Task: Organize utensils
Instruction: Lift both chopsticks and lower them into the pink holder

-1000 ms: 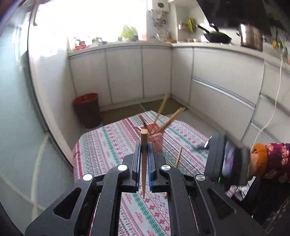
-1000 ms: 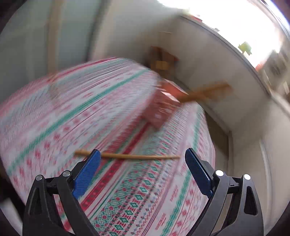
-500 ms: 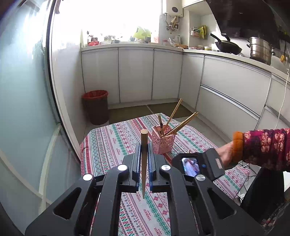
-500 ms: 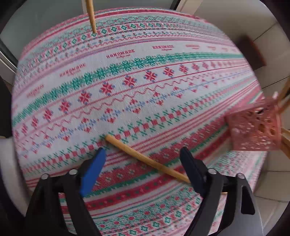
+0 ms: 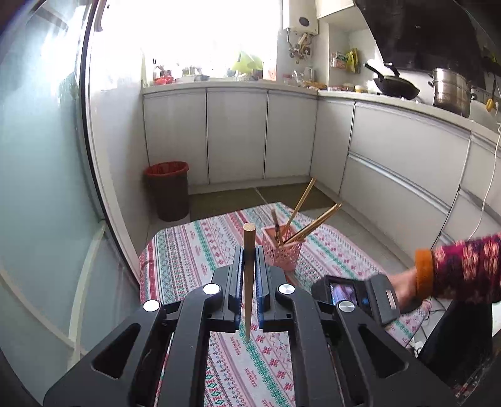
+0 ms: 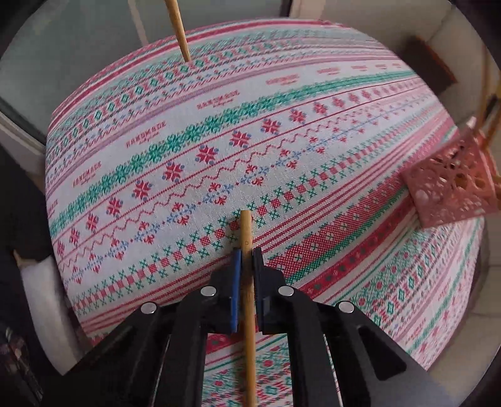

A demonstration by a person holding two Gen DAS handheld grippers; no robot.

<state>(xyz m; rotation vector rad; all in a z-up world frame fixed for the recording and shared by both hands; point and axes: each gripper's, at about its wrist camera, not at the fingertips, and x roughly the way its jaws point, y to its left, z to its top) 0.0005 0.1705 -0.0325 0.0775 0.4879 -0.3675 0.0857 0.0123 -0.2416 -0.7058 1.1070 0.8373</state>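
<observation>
My left gripper (image 5: 249, 250) is shut on a wooden chopstick (image 5: 249, 275) that stands upright between its pads, above the patterned tablecloth (image 5: 194, 250). Just beyond it stands a pink perforated holder (image 5: 281, 252) with several chopsticks leaning out of it. My right gripper (image 6: 246, 252) points steeply down at the cloth and is shut on a second chopstick (image 6: 247, 281) lying lengthwise between its pads. The holder (image 6: 451, 188) shows at the right edge of the right wrist view. The tip of the left hand's chopstick (image 6: 178, 29) hangs in at the top there.
A sleeved hand (image 5: 438, 272) holds the right gripper's body at the right of the left wrist view. A red-lined bin (image 5: 167, 189) stands on the floor beyond the table, before white cabinets (image 5: 238, 134). A glass door (image 5: 40, 188) runs along the left.
The right gripper's jaws closed from wide open onto the chopstick on the cloth, which turned from slanting to lengthwise between the pads. The left gripper kept its chopstick and barely moved.
</observation>
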